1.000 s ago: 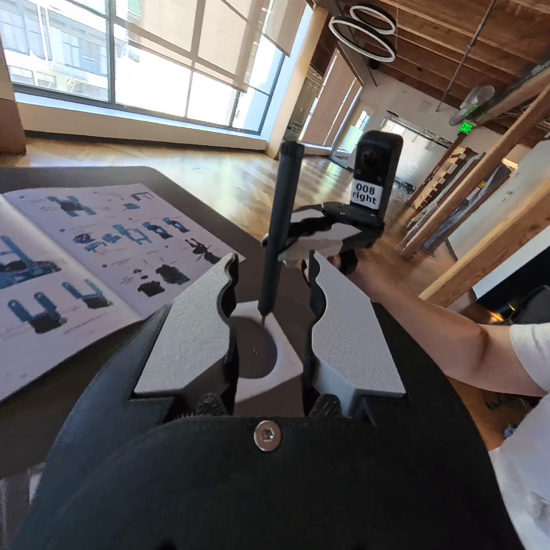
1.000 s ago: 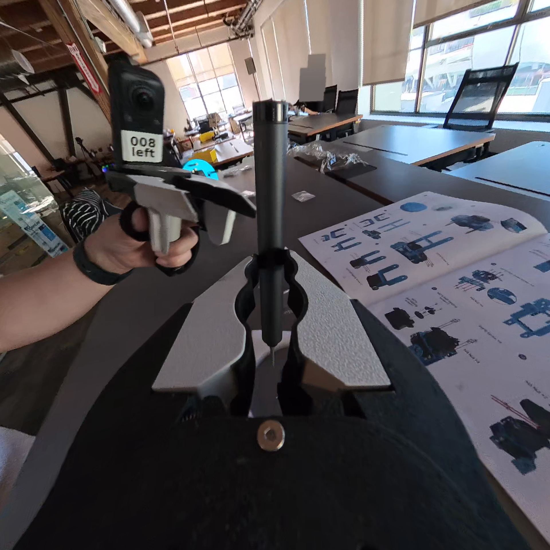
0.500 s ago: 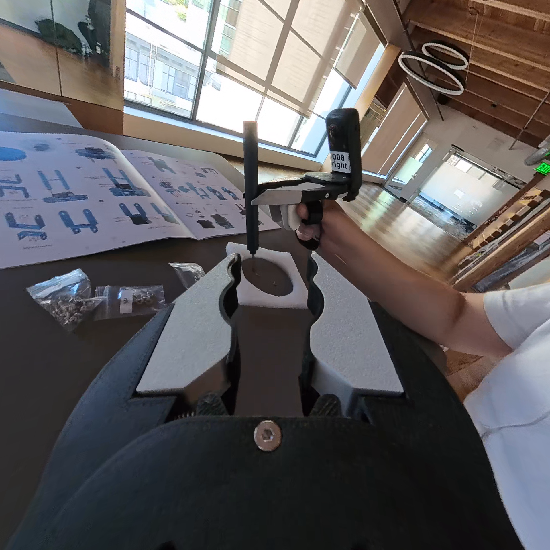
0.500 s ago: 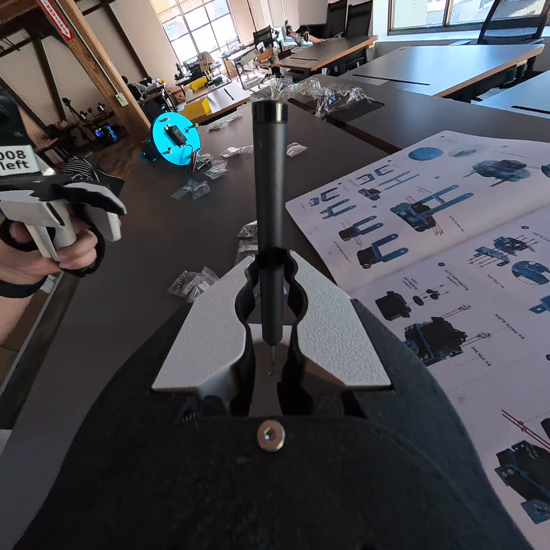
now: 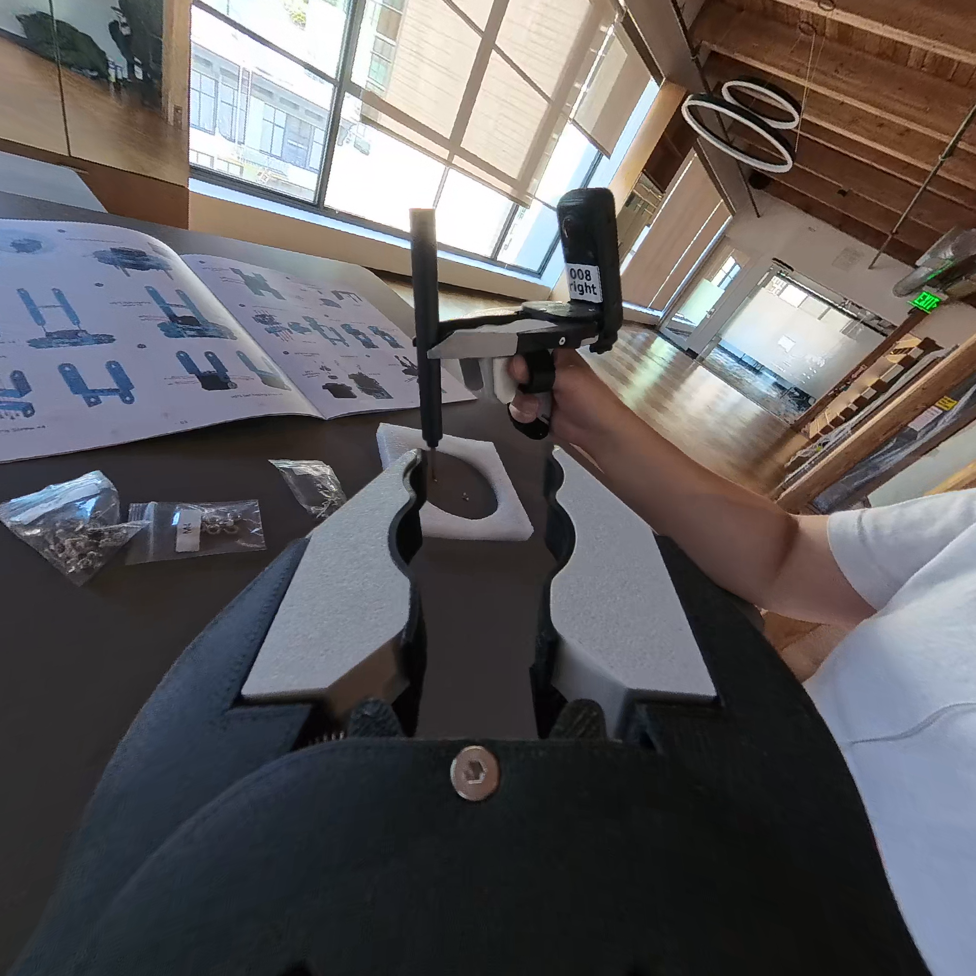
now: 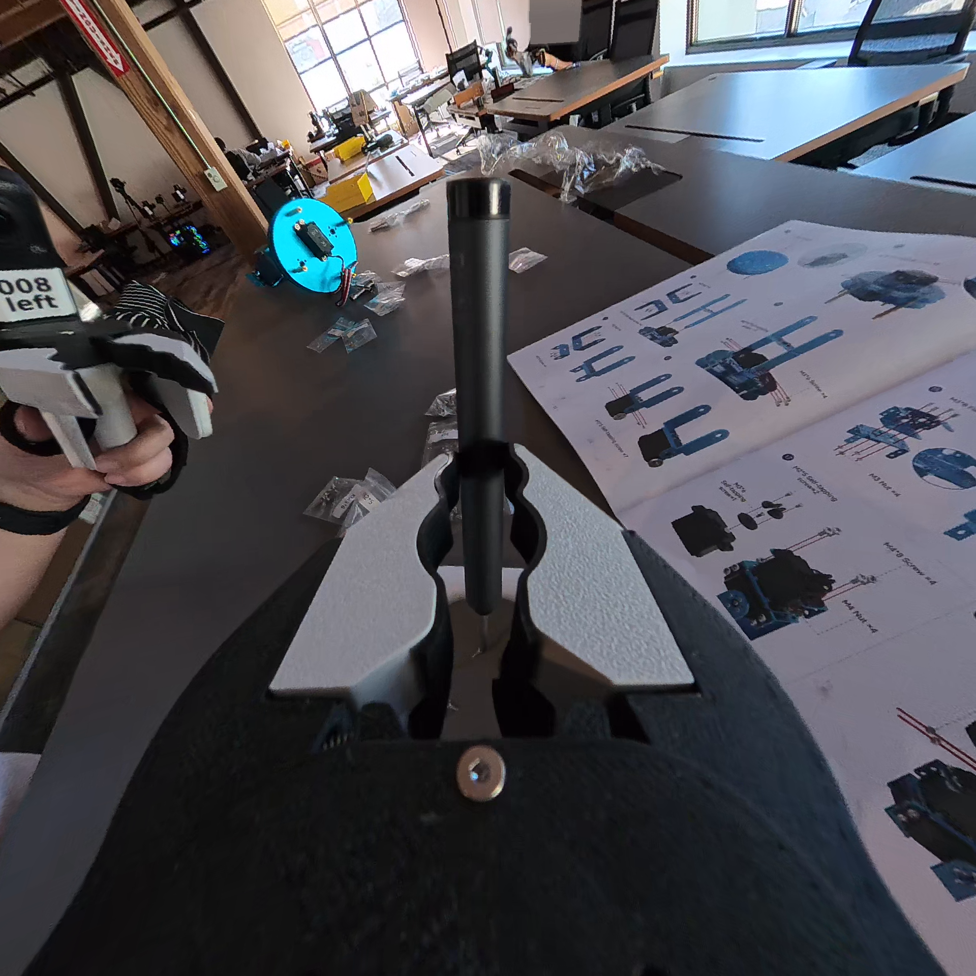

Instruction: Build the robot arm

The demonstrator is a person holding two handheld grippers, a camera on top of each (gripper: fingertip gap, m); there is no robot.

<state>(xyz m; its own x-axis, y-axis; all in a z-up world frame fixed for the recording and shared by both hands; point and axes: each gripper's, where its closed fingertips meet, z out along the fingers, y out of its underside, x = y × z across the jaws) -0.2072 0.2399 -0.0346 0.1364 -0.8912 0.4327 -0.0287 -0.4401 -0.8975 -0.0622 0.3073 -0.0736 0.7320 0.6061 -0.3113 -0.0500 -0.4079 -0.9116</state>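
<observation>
- White foam pad [image 5: 507, 523] now lies farther from the empty, open left tool [image 5: 483, 520], which has drawn back across the bench [image 5: 158, 607].
- Right tool [image 6: 480, 475] stays clamped on the upright electric screwdriver [image 6: 478, 327], bit over the pad's round cut-out.

We cannot make out the contents of the small clear bags [image 5: 132, 523] at nine o'clock. The open manual [image 6: 792, 475] runs off at three o'clock. The left gripper [image 6: 195, 391] is cropped at nine o'clock.

Ahead of the tool, tall windows [image 5: 369, 121] with half-lowered blinds [image 5: 491, 100] pour daylight onto a wooden floor [image 5: 702, 406]. Ring lamps [image 5: 750, 127] hang under timber ceiling beams [image 5: 871, 47]; desks [image 6: 792, 90] and office chairs [image 6: 913, 26] stand beyond.
</observation>
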